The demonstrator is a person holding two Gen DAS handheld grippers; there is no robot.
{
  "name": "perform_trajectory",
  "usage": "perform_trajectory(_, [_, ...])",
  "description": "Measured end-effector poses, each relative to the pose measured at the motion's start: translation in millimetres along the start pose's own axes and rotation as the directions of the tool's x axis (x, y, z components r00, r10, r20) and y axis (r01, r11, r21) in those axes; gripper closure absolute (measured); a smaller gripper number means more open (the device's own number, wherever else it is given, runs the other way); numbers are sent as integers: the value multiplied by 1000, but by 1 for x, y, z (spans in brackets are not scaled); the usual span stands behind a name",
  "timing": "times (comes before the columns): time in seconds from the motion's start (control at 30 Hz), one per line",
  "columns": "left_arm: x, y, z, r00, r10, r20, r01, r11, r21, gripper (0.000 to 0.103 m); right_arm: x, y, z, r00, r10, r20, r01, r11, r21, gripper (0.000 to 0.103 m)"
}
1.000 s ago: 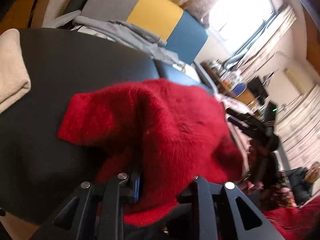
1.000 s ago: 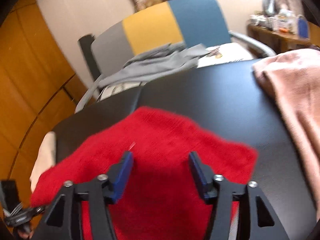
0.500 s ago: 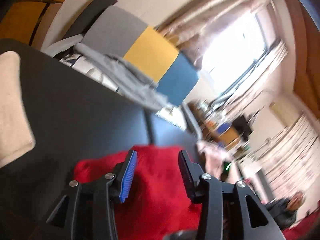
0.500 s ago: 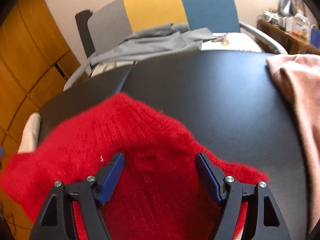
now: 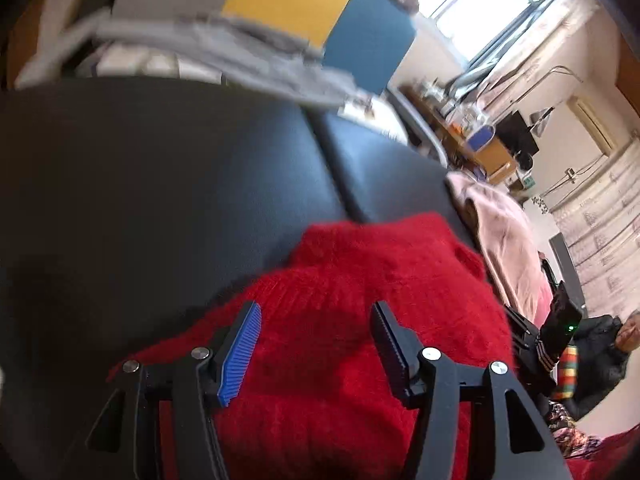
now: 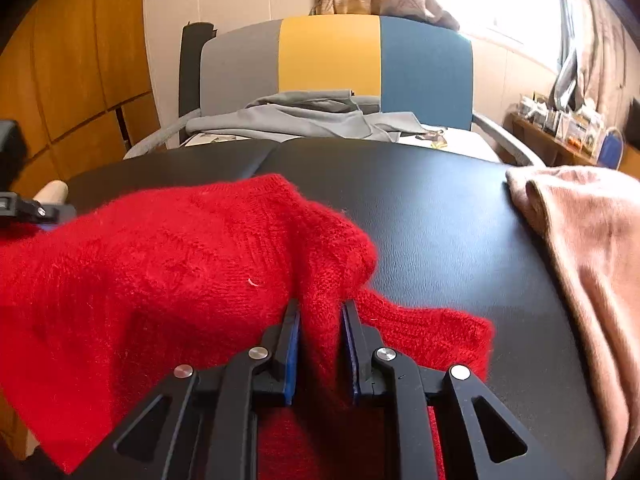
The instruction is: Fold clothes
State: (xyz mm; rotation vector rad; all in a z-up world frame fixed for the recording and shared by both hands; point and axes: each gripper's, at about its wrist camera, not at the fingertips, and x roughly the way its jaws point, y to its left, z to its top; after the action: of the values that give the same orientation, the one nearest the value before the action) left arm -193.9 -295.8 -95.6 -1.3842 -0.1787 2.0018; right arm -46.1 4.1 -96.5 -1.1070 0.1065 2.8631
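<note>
Closing right gripper (image 6: 320,316) pinches one red sweater (image 6: 160,264); left gripper (image 5: 316,320) opens empty.

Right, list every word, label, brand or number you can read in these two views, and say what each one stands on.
None can be read.
red sweater: no tag or label showing.
pink garment: no print showing.
printed sheet on the chair seat under the grey garment: a picture, any writing too small to read.
boxes on the side shelf: labels too small and blurred.
</note>
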Motion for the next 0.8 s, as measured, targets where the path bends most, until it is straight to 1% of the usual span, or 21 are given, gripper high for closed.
perform_trajectory(0.03, [3, -1, -1, 999, 24, -21, -24, 999, 31, 43, 0, -2, -1, 1000, 5, 0, -5, 1000, 7, 83])
perform_trajectory(0.07, [7, -4, -1, 997, 67, -25, -65, 995, 75, 41, 0, -3, -1, 1000, 7, -1, -7, 1000, 10, 82])
perform_trajectory(0.13, [8, -9, -1, 992, 125, -6, -123, 983, 138, 38, 2, -2, -1, 1000, 8, -2, -8, 1000, 12, 82])
perform_trajectory(0.2, [7, -15, -2, 987, 158, 10, -157, 971, 182, 38, 2, 0, -1, 1000, 7, -2, -7, 1000, 8, 79])
perform_trajectory(0.27, [7, -20, -3, 982, 190, 26, -190, 956, 223, 37, 3, 0, -1, 1000, 8, -2, -8, 1000, 9, 79])
perform_trajectory(0.37, [11, -18, -3, 987, 159, 3, -156, 963, 221, 37, 3, 0, -2, 1000, 11, -2, -11, 1000, 13, 79])
perform_trajectory(0.47, [16, -8, 1, 994, 106, -31, -99, 982, 161, 37, 3, -1, -2, 1000, 15, -1, -14, 1000, 18, 79])
perform_trajectory(0.57, [17, -3, -3, 996, 84, 4, -83, 988, 127, 36, 3, -1, -3, 1000, 14, 1, -15, 1000, 19, 78])
perform_trajectory(0.6, [17, -5, -6, 995, 96, 23, -99, 986, 134, 38, 3, -1, -3, 1000, 13, 1, -13, 1000, 19, 78])
perform_trajectory(0.67, [18, -9, -13, 990, 126, 64, -134, 979, 153, 57, 4, 0, -3, 1000, 5, 1, -5, 1000, 14, 78])
perform_trajectory(0.7, [19, -12, -15, 988, 133, 72, -143, 976, 164, 79, 4, 2, -3, 1000, -5, 2, 5, 1000, 8, 79])
perform_trajectory(0.8, [17, -25, -22, 984, 154, 86, -168, 967, 189, 90, 3, 4, -2, 1000, -23, 5, 23, 1000, 1, 82])
